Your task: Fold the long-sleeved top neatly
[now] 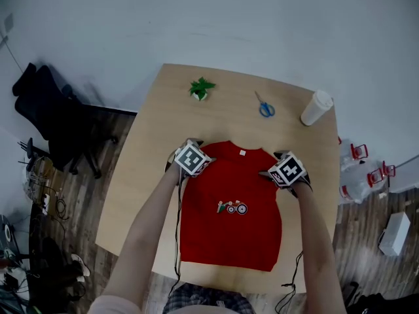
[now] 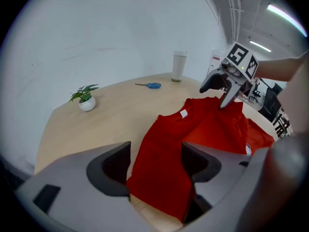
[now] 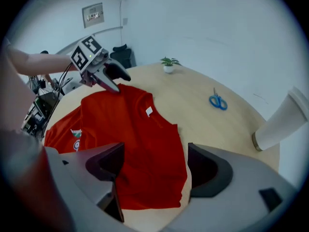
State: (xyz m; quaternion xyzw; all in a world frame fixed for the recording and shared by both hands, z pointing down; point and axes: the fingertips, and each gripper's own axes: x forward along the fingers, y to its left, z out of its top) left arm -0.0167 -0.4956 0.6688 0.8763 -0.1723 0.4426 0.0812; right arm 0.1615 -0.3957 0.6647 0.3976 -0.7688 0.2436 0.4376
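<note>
A pale white wall [image 1: 229, 18] stands behind a light wooden counter with rounded corners [image 1: 157, 116], which sits on a dark wood-plank floor [image 1: 98, 175]. A black office chair draped in dark cloth [image 1: 49, 120] stands to the left of the counter.

A red long-sleeved top [image 1: 229, 234] lies flat in the middle of the counter. Its collar faces the wall and its hem is near the person's edge. The left hand-held gripper [image 2: 155, 163] is over the top's left shoulder and the right hand-held gripper [image 3: 155, 166] is over its right shoulder. Each has its jaws set wide, with red cloth showing between them and the pads not pressing on it.

Beyond the collar, well apart from each other, are a tall white cup [image 1: 316, 107], a small green plant in a white pot [image 1: 201, 89] and blue-handled scissors [image 1: 265, 108].

Only the head view shows the chair and the whole outline of the top, including the small printed motif [image 1: 232, 207] on its chest. The left gripper view shows the cup standing upright and bright ceiling light strips [image 2: 285, 16]. The right gripper view shows a small plate on the wall [image 3: 92, 14] and the white neck label [image 3: 148, 111] most clearly.

In the head view the marker cubes hide both pairs of jaws. The sleeves cannot be made out there. The person's arms are cut off at the lower edge.
</note>
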